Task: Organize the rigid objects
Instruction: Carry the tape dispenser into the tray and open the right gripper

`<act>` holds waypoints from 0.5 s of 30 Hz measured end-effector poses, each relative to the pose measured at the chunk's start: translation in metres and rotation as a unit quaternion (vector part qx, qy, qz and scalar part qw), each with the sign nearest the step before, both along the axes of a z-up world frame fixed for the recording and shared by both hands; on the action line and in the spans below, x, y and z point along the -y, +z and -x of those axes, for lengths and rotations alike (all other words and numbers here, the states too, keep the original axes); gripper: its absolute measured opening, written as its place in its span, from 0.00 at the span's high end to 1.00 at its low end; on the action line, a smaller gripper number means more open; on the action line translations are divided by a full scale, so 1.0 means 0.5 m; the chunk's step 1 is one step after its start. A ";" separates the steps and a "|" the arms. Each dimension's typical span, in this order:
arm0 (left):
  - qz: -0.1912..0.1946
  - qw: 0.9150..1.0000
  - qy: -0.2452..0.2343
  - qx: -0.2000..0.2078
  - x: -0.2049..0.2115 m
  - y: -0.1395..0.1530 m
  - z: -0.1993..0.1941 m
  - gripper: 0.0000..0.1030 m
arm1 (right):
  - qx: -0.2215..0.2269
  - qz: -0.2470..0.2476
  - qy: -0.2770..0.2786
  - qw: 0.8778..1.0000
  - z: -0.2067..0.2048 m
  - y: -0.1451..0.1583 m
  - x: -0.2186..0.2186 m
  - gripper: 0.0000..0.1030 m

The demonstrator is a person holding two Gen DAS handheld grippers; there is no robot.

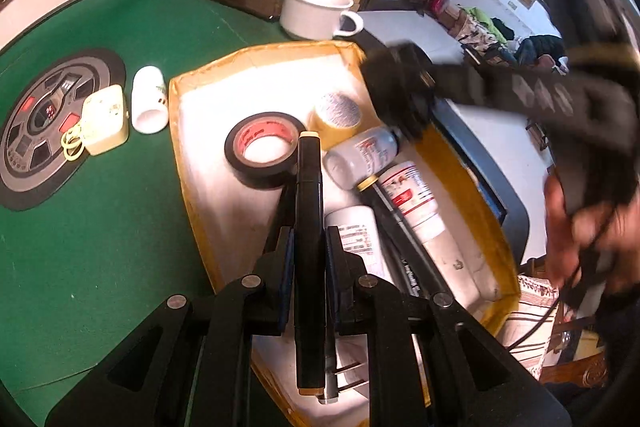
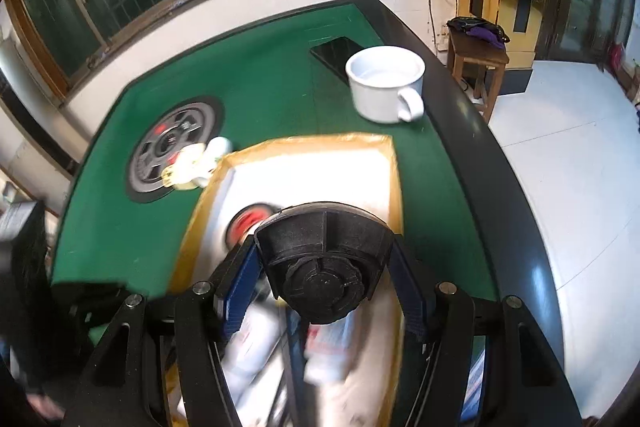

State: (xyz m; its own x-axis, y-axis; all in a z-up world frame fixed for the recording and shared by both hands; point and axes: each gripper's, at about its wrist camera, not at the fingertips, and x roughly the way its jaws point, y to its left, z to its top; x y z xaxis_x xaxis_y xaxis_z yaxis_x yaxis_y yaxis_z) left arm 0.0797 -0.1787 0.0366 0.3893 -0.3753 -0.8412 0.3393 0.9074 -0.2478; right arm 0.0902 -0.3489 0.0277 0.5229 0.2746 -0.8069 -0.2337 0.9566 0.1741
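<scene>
Now we count three bottles (image 1: 362,157) and two tapes (image 1: 262,149) in the box (image 1: 188,131) at centre. Our left gripper (image 1: 308,247) clamps one marker (image 1: 309,227); our right gripper (image 2: 324,291) grips one black disc (image 2: 324,259).

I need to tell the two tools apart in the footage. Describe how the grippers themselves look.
Both are alike: the left gripper and right gripper have matte black angular plastic linkages with silver round pivot pins and triangular cut-outs. The fingers carry blue ribbed pads. A thin black cable runs by the hand in the left view.
</scene>
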 end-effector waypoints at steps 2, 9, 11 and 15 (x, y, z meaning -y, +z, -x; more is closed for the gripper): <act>-0.005 1.000 0.003 0.000 -0.004 -0.004 0.002 0.88 | -0.006 0.003 -0.001 1.000 -0.028 -0.009 -0.002 0.43; -0.017 1.000 -0.005 -0.004 0.004 -0.014 0.012 0.88 | -0.028 0.002 0.007 1.000 -0.107 -0.042 -0.019 0.43; -0.023 1.000 -0.008 -0.003 0.012 -0.017 0.012 0.88 | -0.028 0.006 0.010 1.000 -0.111 -0.044 -0.025 0.43; -0.022 1.000 -0.011 -0.010 0.020 -0.021 0.010 0.88 | -0.034 0.012 0.011 0.999 -0.121 -0.056 -0.032 0.43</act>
State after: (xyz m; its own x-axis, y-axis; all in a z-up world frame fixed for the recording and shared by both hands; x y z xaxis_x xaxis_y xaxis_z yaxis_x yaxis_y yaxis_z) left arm 0.0748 -0.1885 0.0260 0.3653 -0.3457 -0.8643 0.3546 0.9102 -0.2142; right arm 0.1507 -0.3331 -0.0005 0.4613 0.2659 -0.8465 -0.2427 0.9555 0.1679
